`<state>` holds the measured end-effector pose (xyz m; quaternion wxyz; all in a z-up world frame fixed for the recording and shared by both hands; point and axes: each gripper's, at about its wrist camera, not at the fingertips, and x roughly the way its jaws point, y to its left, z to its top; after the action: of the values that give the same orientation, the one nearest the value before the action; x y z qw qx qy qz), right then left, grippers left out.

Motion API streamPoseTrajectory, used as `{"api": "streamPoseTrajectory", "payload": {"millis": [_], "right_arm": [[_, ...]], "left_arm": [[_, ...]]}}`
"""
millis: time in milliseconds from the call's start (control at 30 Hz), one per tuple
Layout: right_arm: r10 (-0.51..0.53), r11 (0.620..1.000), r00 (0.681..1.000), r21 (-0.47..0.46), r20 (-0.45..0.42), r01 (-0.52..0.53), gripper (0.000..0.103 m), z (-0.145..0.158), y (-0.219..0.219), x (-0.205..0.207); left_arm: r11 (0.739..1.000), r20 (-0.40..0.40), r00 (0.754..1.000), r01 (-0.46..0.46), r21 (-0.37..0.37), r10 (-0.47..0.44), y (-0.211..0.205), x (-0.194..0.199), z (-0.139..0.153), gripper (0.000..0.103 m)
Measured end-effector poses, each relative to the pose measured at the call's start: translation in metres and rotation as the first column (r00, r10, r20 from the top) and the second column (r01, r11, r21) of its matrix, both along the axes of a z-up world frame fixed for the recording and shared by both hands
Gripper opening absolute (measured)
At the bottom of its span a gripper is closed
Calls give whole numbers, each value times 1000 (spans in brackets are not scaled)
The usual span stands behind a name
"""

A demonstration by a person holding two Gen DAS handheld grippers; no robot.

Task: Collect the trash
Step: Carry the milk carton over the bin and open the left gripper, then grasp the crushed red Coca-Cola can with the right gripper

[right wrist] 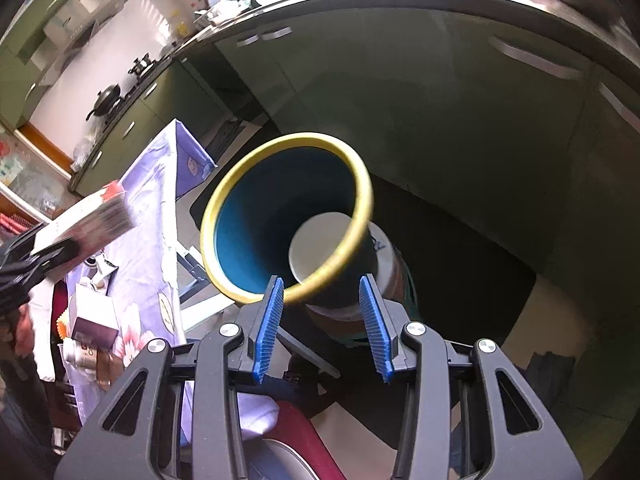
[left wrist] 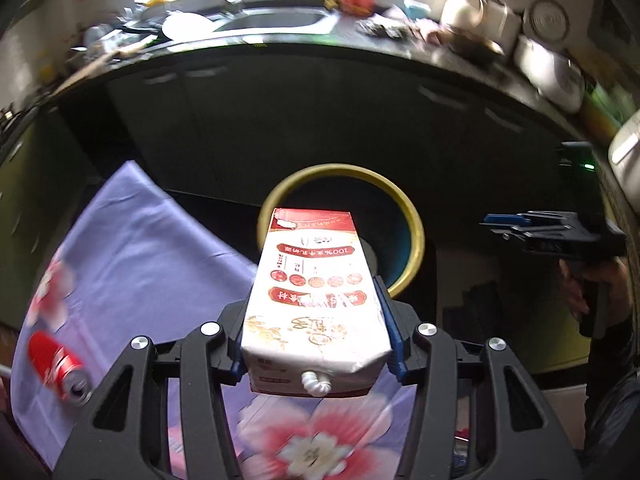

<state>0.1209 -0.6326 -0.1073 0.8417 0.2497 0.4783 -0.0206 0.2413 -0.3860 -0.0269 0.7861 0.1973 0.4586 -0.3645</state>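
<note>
Carton en route to bin
Left gripper (left wrist: pixel 316 344) pinches carton (left wrist: pixel 316 292); right gripper (right wrist: pixel 324 320) spread, empty, by bin (right wrist: pixel 288 216). Can (left wrist: pixel 60 364) left.

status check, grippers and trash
Left gripper shut on milk carton. Right gripper open, empty. Bin ahead, path clear. Red can left on table.
</note>
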Motion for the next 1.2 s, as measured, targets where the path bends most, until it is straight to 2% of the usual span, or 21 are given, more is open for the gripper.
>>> {"api": "streamPoseTrajectory", "payload": {"millis": [267, 333, 367, 400, 500, 567, 700, 867, 1033, 1133, 1200], "right_arm": [[-49, 999, 999, 18, -9, 49, 41, -11, -14, -26], [-57, 998, 998, 19, -11, 57, 48, -11, -14, -26], [-59, 998, 998, 19, -10, 59, 49, -11, -13, -27], [-59, 998, 998, 18, -10, 59, 50, -10, -12, -27], [-49, 999, 999, 12, -5, 49, 53, -7, -6, -28], [-41, 999, 999, 7, -4, 41, 54, -4, -2, -26], [-6, 1000, 1000, 0, -9, 6, 54, -2, 12, -17], [62, 998, 998, -16, -25, -62, 54, 3, 41, 8], [190, 981, 981, -19, -34, -191, 54, 14, 92, 50], [303, 953, 952, -13, -33, -304, 54, 20, 135, 75], [390, 920, 920, -29, -33, -391, 54, 28, 174, 96]], "left_arm": [[997, -70, 997, 35, 70, -30, -64, 18, -53, 50], [996, -84, 996, 34, 80, -27, -74, 24, -65, 50], [996, -86, 996, 29, 80, -22, -75, 26, -67, 54], [997, -86, 996, 24, 76, -17, -74, 28, -67, 63], [1000, -83, 997, 1, 9, 0, -61, 28, -50, 74], [999, -65, 998, -8, -42, 5, -47, 25, -30, 78], [989, -26, 999, -32, -148, 28, -1, 15, 14, 80], [955, 44, 992, -105, -277, 121, 84, 0, 62, 85], [918, 77, 969, -193, -347, 233, 159, -2, 80, 85], [894, 60, 956, -244, -375, 286, 201, -4, 77, 85], [869, 43, 939, -297, -395, 340, 233, -1, 75, 85]]}}
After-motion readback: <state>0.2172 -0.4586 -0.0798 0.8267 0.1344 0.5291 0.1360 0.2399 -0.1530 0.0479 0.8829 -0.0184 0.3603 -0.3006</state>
